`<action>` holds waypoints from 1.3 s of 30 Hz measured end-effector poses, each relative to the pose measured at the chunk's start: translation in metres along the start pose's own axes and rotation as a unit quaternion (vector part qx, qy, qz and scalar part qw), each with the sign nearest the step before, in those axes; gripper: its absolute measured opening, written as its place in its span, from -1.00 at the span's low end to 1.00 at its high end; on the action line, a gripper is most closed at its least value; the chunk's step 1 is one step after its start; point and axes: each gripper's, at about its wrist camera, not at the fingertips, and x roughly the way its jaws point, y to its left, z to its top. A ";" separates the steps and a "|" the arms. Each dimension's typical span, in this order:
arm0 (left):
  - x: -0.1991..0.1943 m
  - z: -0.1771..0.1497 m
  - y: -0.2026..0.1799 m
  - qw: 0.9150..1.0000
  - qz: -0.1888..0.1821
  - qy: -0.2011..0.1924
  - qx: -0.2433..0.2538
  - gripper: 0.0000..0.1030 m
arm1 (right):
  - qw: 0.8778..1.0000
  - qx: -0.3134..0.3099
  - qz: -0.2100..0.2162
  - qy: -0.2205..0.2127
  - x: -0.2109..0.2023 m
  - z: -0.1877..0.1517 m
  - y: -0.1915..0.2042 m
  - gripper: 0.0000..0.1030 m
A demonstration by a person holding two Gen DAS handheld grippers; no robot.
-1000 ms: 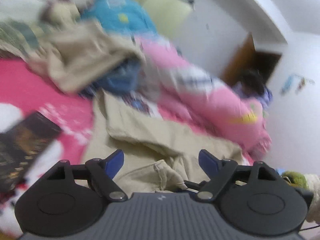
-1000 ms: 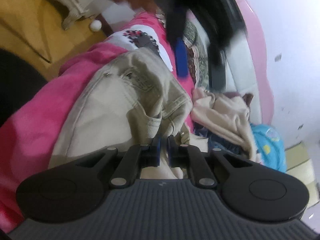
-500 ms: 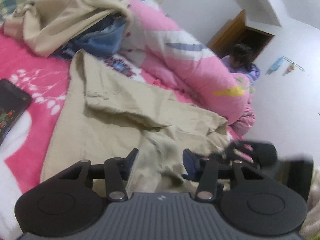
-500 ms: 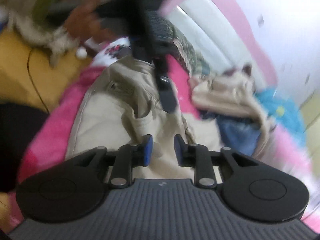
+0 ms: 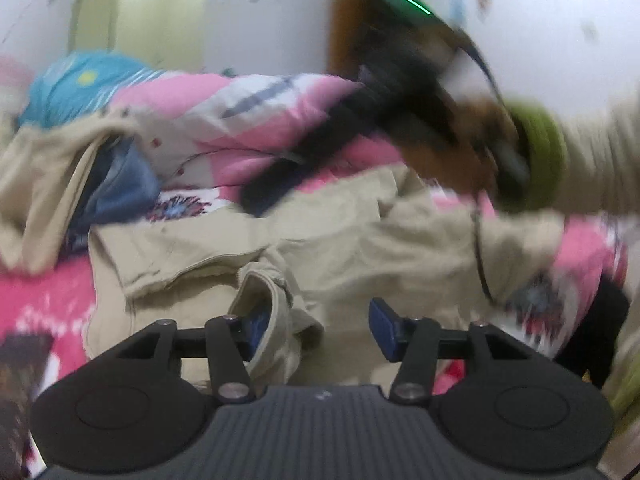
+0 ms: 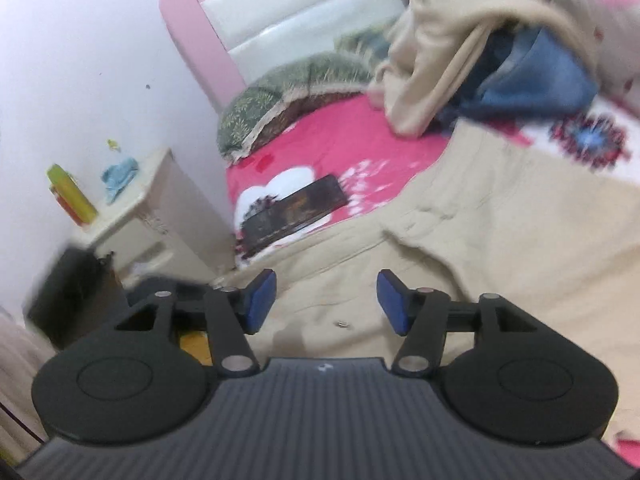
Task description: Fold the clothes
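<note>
The beige trousers (image 5: 340,248) lie spread on the pink bed (image 6: 340,148). The left hand-held gripper (image 5: 316,326) gapes wide around a raised fold, perhaps brushing it. The right hand-held gripper (image 6: 326,300) hovers wide over the cloth, holding nothing.

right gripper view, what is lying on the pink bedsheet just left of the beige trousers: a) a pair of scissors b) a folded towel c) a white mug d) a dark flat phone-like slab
d: a dark flat slab, likely a phone, lies on the pink bedsheet beside the beige trousers, ahead of the open right gripper.
</note>
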 end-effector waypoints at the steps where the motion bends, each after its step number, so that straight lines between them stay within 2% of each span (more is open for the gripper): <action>1: 0.003 -0.001 -0.007 1.000 0.001 0.006 0.016 0.06 | 1.000 0.002 0.004 0.017 0.006 0.002 0.005 0.15; 2: 0.006 -0.003 -0.014 0.999 0.002 0.012 0.033 0.06 | 0.999 -0.005 0.002 0.037 0.014 0.001 0.011 0.16; 6: 0.012 -0.011 -0.028 0.998 0.009 0.019 0.064 0.18 | 0.992 -0.052 -0.059 0.099 0.040 -0.020 0.027 0.12; 9: 0.015 -0.016 -0.029 0.998 0.006 0.026 0.058 0.14 | 0.989 -0.063 -0.078 0.107 0.042 -0.039 0.029 -0.13; 10: 0.015 -0.018 -0.029 0.998 0.003 0.029 0.055 0.14 | 0.988 -0.068 -0.093 0.106 0.041 -0.043 0.029 -0.38; 11: 0.016 -0.021 -0.031 0.998 0.008 0.029 0.056 0.15 | 0.987 -0.064 -0.105 0.105 0.040 -0.047 0.028 -0.50; 13: 0.017 -0.025 -0.032 0.998 0.012 0.029 0.057 0.14 | 0.988 -0.043 -0.108 0.103 0.038 -0.050 0.025 -0.52; 16: 0.019 -0.024 -0.032 0.998 0.013 0.027 0.049 0.19 | 0.988 -0.045 -0.113 0.098 0.040 -0.044 0.027 -0.52; 19: 0.020 -0.023 -0.033 0.998 0.017 0.029 0.046 0.20 | 0.990 -0.047 -0.096 0.097 0.046 -0.031 0.031 -0.48; 23: 0.019 -0.024 -0.035 0.998 0.023 0.030 0.046 0.21 | 0.981 -0.076 -0.118 0.131 0.073 -0.026 0.036 -0.46; 24: 0.019 -0.024 -0.035 0.998 0.025 0.031 0.045 0.21 | 0.981 -0.073 -0.123 0.130 0.075 -0.027 0.033 -0.52; 26: 0.018 -0.025 -0.034 0.998 0.029 0.030 0.038 0.21 | 0.984 -0.055 -0.124 0.112 0.067 -0.028 0.029 -0.77; 28: 0.013 -0.026 -0.035 0.998 0.036 0.025 0.033 0.21 | 0.991 -0.027 -0.106 0.071 0.050 -0.030 0.029 -0.87; 30: 0.009 -0.027 -0.035 0.998 0.045 0.019 0.030 0.20 | 0.996 -0.019 -0.087 0.013 0.032 -0.030 0.033 -0.88; 32: 0.003 -0.026 -0.032 0.998 0.056 0.012 0.021 0.20 | 0.997 -0.013 -0.076 -0.025 0.024 -0.028 0.036 -0.88; 35: -0.007 -0.025 -0.020 0.998 0.069 -0.001 -0.002 0.20 | 0.996 0.002 -0.064 -0.064 0.030 -0.019 0.034 -0.91; 39: -0.021 -0.025 0.007 0.995 0.087 -0.006 -0.054 0.19 | 0.994 0.026 -0.052 -0.089 0.057 -0.003 0.021 -0.93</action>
